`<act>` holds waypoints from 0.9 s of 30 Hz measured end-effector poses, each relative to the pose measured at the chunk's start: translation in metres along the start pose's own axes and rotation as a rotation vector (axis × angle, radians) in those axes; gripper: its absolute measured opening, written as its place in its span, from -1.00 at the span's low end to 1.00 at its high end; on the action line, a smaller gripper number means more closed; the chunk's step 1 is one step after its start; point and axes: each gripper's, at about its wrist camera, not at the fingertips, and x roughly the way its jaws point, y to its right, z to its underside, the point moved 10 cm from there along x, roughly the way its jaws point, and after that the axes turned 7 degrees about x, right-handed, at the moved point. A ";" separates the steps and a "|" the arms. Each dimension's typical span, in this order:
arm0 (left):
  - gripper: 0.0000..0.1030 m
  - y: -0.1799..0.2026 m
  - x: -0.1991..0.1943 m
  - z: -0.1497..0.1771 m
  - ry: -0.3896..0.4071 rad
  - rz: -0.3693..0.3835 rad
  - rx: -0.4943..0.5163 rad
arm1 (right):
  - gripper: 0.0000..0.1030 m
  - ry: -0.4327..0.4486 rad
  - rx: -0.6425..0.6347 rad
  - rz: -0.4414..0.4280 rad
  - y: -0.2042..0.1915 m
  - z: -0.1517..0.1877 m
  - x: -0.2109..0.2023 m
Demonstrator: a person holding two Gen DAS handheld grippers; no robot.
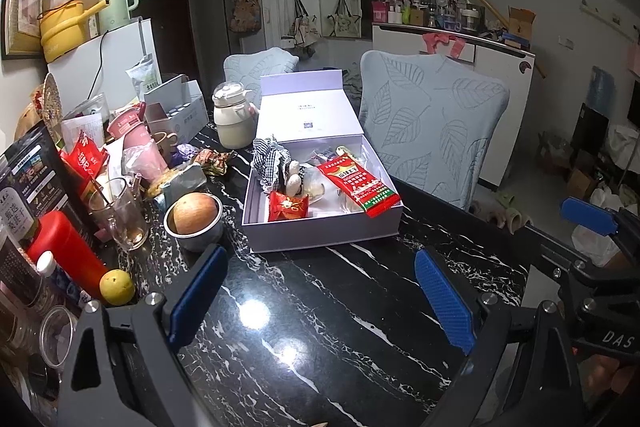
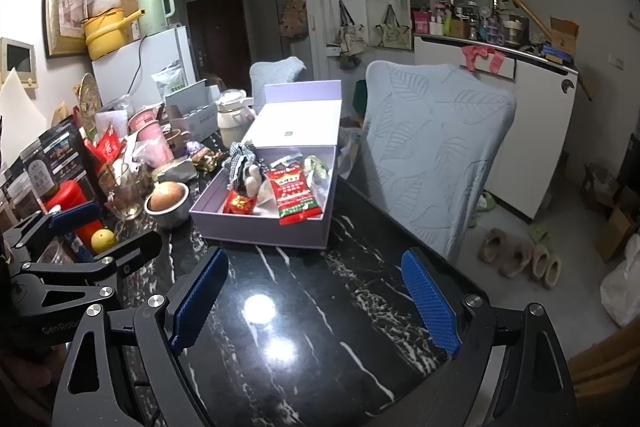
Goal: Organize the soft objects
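Lavender card box [image 1: 320,227] sits straight ahead of both my grippers on the black marble table [image 1: 320,327], lid up, its long axis running away from me. Inside lie the gingham plush [image 1: 276,163], a small red packet [image 1: 287,207] and a long red sachet [image 1: 358,187] overhanging the near right corner. My left gripper [image 1: 320,301] and right gripper [image 2: 316,301] are both spread wide and hold nothing. I judge the left one a little nearer the plush.
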 end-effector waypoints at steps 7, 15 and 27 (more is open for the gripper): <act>0.87 0.004 0.002 0.000 -0.004 0.006 0.013 | 0.73 0.001 0.000 0.013 0.003 -0.001 0.000; 0.87 0.006 0.002 -0.001 -0.004 0.005 0.021 | 0.73 -0.006 0.003 0.018 0.006 0.000 0.002; 0.87 0.008 0.006 0.000 -0.016 0.013 0.024 | 0.73 -0.008 0.006 0.022 0.007 0.002 0.004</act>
